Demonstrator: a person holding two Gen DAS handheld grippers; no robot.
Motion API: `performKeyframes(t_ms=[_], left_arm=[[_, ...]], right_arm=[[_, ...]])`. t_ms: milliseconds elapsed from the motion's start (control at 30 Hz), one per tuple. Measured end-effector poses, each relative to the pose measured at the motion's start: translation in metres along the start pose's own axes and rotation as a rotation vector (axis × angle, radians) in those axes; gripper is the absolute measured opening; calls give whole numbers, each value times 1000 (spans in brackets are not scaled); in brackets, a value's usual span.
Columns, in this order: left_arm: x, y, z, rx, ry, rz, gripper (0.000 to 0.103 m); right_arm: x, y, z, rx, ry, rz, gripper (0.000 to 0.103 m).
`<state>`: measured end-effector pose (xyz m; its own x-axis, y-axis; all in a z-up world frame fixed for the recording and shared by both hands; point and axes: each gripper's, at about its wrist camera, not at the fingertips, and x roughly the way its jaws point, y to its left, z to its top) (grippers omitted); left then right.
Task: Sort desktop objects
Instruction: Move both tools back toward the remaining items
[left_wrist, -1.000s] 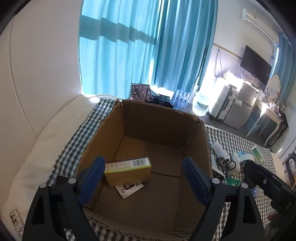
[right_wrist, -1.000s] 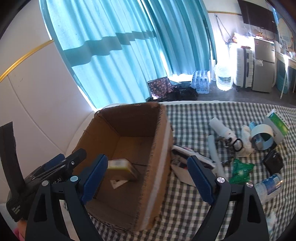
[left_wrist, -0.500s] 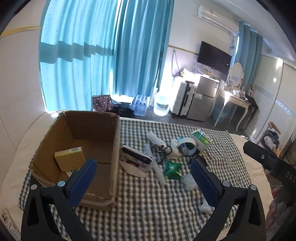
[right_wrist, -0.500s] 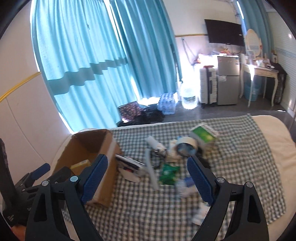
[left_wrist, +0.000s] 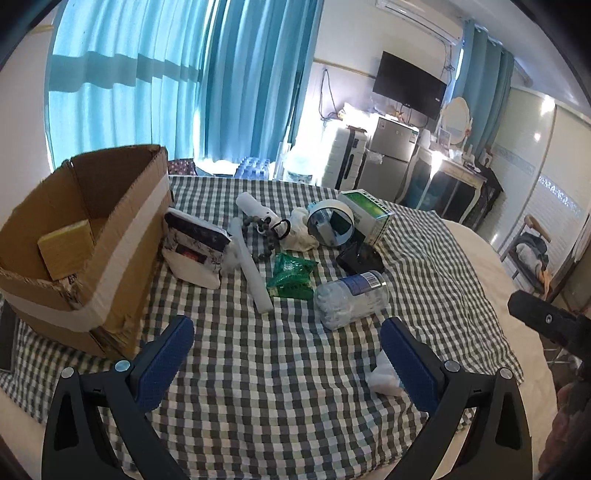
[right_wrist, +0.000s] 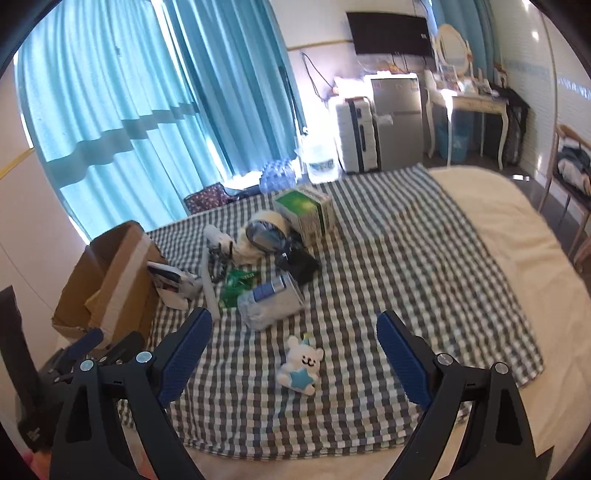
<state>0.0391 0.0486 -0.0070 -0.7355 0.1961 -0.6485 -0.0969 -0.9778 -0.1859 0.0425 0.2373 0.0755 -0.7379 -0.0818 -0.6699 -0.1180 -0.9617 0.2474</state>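
A cardboard box (left_wrist: 85, 236) stands at the left on the checked cloth (left_wrist: 258, 369) and holds a yellow carton (left_wrist: 66, 247). Loose items lie in a cluster beside it: a clear jar (left_wrist: 351, 299), a green packet (left_wrist: 291, 273), a white tube (left_wrist: 251, 266), a pouch (left_wrist: 195, 251), a round mirror (left_wrist: 330, 227), a green-white box (left_wrist: 367, 214). A white bear toy (right_wrist: 301, 363) lies nearest, between the right gripper's fingers in its view. My left gripper (left_wrist: 286, 354) is open and empty. My right gripper (right_wrist: 293, 350) is open and empty, above the toy.
The cloth covers a white bed (right_wrist: 517, 229). The box also shows in the right wrist view (right_wrist: 110, 277), with the jar (right_wrist: 269, 301) and green-white box (right_wrist: 306, 210). Blue curtains (left_wrist: 147, 92), a suitcase (right_wrist: 354, 133) and a small fridge (right_wrist: 397, 118) stand behind.
Both grippers have pulled back and away from the box, swinging right. The view now takes in the item cluster and the bear toy. Both stay open and empty.
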Motion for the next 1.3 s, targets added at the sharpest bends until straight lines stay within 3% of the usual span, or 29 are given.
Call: performKeyframes(t_ms=[133,233,467,600,1300], left_arm=[[35,2,-14,-8,82,-21,103],[48,2,-19,12,98,23,103],[68,16,-26,-46,140,45,103],[73,17,-29,-25,135,86,103],[75,0,-43,83,164,93,103]], right_arm=[[32,-9,-22,10,100,-36,91],[59,-14,-26,50,181,-25,91],[105,-8,-40,-4,262,-73,91],[123,-12,-50,2,313,-95,91],[157,-1,-63,-9,354,-166,91]])
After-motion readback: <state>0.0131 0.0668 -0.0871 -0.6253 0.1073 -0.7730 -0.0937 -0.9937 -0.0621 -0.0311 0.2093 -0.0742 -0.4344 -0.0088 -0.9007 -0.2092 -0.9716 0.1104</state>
